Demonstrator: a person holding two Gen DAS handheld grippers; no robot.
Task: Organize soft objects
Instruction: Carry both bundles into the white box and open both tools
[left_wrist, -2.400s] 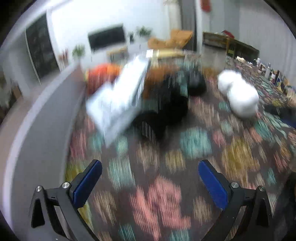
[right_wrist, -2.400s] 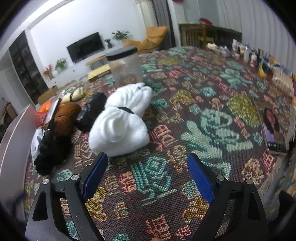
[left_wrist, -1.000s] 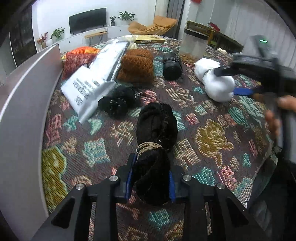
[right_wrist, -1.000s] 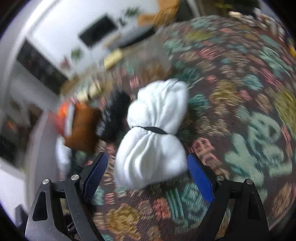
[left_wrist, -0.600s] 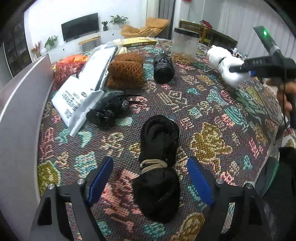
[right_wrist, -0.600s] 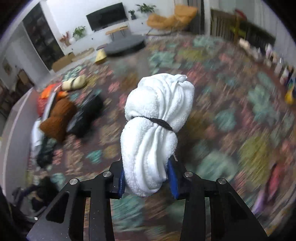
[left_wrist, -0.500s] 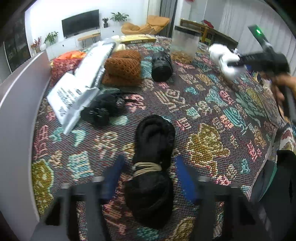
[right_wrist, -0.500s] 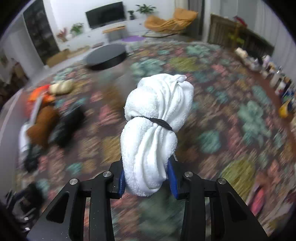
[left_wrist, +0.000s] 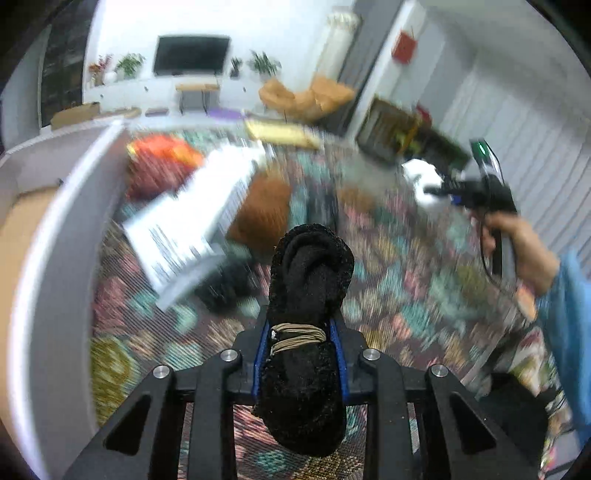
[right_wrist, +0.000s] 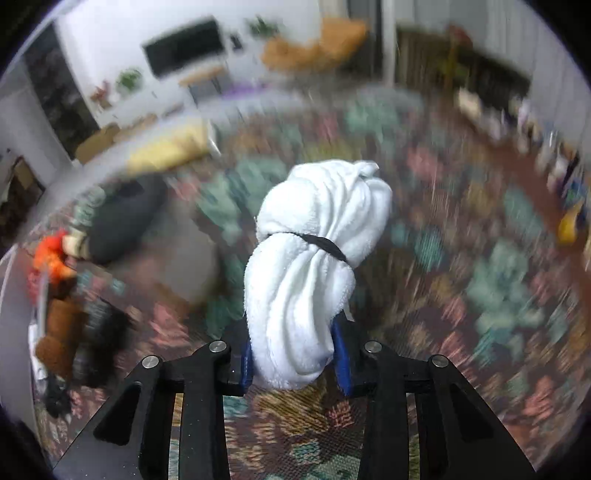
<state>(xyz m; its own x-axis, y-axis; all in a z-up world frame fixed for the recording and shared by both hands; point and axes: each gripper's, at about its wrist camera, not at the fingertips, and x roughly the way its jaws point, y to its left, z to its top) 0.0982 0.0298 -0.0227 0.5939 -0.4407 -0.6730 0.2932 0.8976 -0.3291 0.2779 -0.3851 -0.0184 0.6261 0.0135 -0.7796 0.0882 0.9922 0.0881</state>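
My left gripper (left_wrist: 299, 354) is shut on a black rolled towel (left_wrist: 306, 317) tied with a tan band, held up above the patterned tablecloth (left_wrist: 424, 280). My right gripper (right_wrist: 295, 354) is shut on a white rolled towel (right_wrist: 317, 258) tied with a black band, lifted above the cloth. In the left wrist view the right gripper (left_wrist: 443, 192) shows at the far right with the white towel (left_wrist: 424, 181), held by a hand. A brown knitted bundle (left_wrist: 262, 210) and another black soft item (left_wrist: 225, 284) lie on the cloth.
A white printed plastic bag (left_wrist: 192, 218) and an orange-red soft item (left_wrist: 159, 162) lie at the table's left, beside a grey raised edge (left_wrist: 55, 258). A dark-lidded jar (right_wrist: 125, 218) and small bottles (right_wrist: 554, 158) stand on the table. Both views are motion-blurred.
My left gripper opened around the black towel, then shut on it again and lifted it. My right gripper closed on the white towel and carried it up and across the table.
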